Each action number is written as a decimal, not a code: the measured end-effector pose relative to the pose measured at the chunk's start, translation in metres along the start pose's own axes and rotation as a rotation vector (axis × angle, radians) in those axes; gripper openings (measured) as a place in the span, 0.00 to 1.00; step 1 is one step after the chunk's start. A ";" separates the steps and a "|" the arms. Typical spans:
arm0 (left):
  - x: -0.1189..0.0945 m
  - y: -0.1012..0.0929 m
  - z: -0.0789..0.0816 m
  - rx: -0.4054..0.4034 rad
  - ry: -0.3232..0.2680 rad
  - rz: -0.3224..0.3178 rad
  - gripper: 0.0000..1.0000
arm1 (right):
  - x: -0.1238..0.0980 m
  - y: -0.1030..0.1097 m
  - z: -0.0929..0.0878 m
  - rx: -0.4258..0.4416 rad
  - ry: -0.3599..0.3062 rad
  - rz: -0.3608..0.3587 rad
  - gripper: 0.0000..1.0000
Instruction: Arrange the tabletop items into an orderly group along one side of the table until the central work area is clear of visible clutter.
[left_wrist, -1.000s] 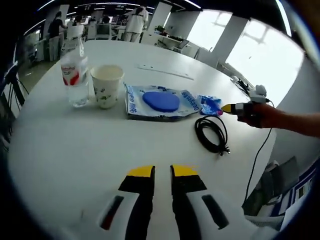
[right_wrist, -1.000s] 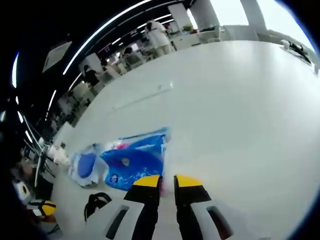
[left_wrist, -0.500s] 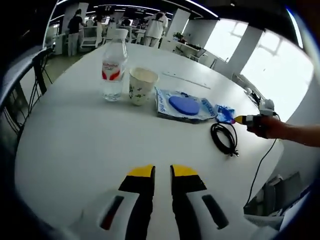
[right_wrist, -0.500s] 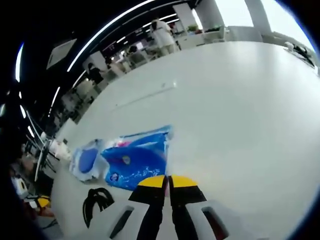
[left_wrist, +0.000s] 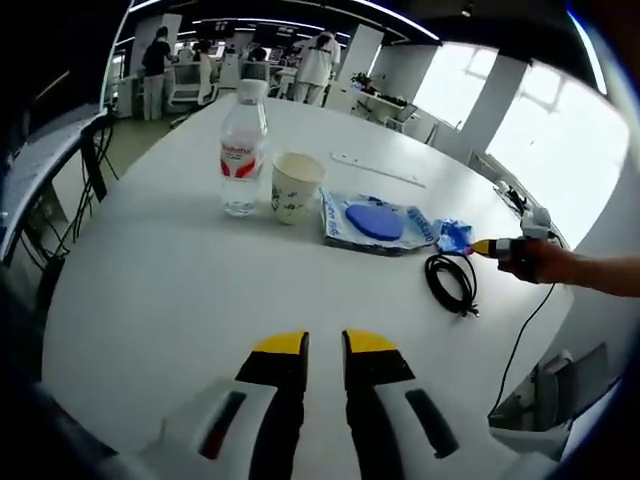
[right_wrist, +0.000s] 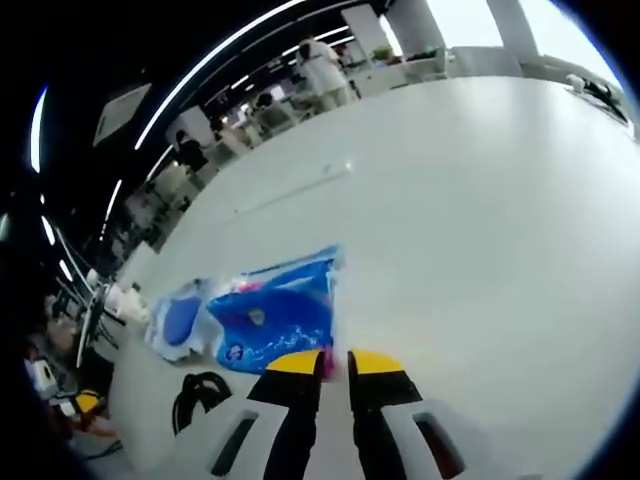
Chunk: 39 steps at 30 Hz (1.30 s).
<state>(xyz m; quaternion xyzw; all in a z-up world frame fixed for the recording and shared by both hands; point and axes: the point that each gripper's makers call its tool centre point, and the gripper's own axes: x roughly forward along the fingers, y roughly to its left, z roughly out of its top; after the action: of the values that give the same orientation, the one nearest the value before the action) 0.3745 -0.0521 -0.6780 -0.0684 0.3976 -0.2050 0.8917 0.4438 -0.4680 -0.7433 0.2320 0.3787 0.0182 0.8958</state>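
In the left gripper view a row stands on the white table (left_wrist: 170, 290): a clear water bottle (left_wrist: 243, 150), a paper cup (left_wrist: 297, 185), a blue-and-white pouch (left_wrist: 375, 220) and a small blue packet (left_wrist: 455, 235). A black coiled cable (left_wrist: 452, 280) lies just in front of the packet. My left gripper (left_wrist: 323, 345) hovers over bare table with its jaws a narrow gap apart and nothing between them. A hand holds my right gripper (left_wrist: 492, 246) at the packet's right edge. In the right gripper view the right gripper (right_wrist: 335, 362) has its jaws slightly parted at the blue packet (right_wrist: 270, 310).
A thin white strip (left_wrist: 375, 168) lies farther back on the table, also seen as a white strip (right_wrist: 300, 190). A chair (left_wrist: 95, 150) stands at the table's left edge. A cord (left_wrist: 520, 340) hangs off the right edge. People and desks are far behind.
The left view has drawn back, so the row looks smaller and farther away. The right jaws were pressed together half a second ago and now stand slightly apart.
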 end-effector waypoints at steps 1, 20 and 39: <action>0.000 0.000 0.001 0.009 -0.001 -0.001 0.11 | -0.001 0.000 0.000 0.001 -0.002 0.002 0.08; -0.003 0.015 0.042 0.162 -0.035 -0.079 0.21 | -0.062 0.031 -0.023 -0.447 0.018 0.174 0.36; -0.023 0.054 0.031 0.234 0.004 -0.104 0.46 | -0.106 0.048 -0.054 -0.528 0.023 0.206 0.63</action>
<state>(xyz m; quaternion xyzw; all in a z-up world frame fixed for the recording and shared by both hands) 0.4002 0.0051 -0.6573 0.0159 0.3686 -0.2961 0.8810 0.3379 -0.4256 -0.6848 0.0276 0.3454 0.2101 0.9142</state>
